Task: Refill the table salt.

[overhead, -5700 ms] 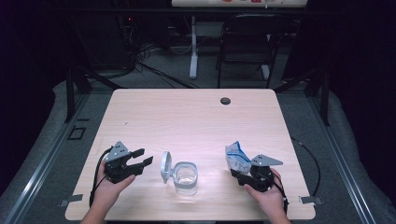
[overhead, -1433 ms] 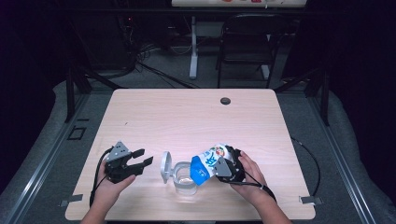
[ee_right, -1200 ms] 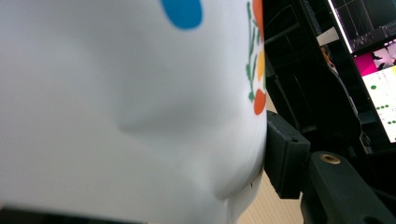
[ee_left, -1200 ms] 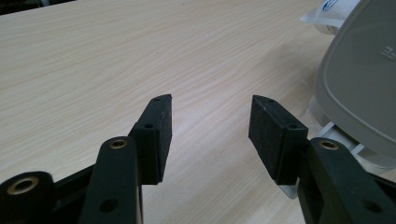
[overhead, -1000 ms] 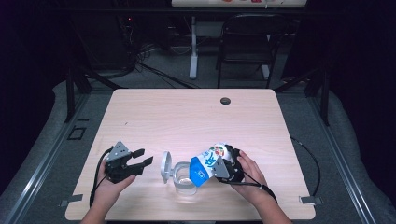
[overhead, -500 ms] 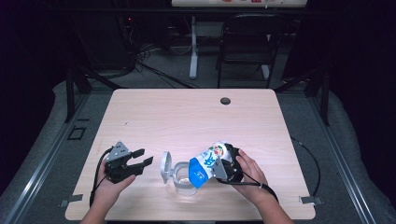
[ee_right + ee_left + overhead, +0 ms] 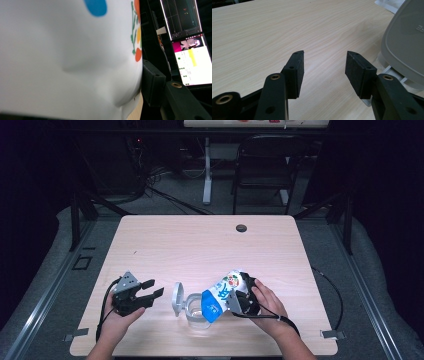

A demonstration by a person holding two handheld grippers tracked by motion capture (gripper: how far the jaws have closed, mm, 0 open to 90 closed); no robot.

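Pouch (image 7: 221, 295) gripped by right claw (image 7: 239, 296), hiding container (image 7: 196, 308) mouth | left claw (image 7: 148, 291) wide, empty

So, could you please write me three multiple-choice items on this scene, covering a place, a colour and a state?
1. Where is the pouch's lower end?
A. over the clear container
B. by the table's round hole
C. on the floor

2. What colour is that lower end?
A. red
B. blue
C. black

3. How is the left hand-held gripper?
A. shut on the lid
B. shut on the pouch
C. open, nothing between its jaws

Answers: 1 A, the tilted pouch points into the container; 2 B, blue shows there; 3 C, bare table between its jaws.
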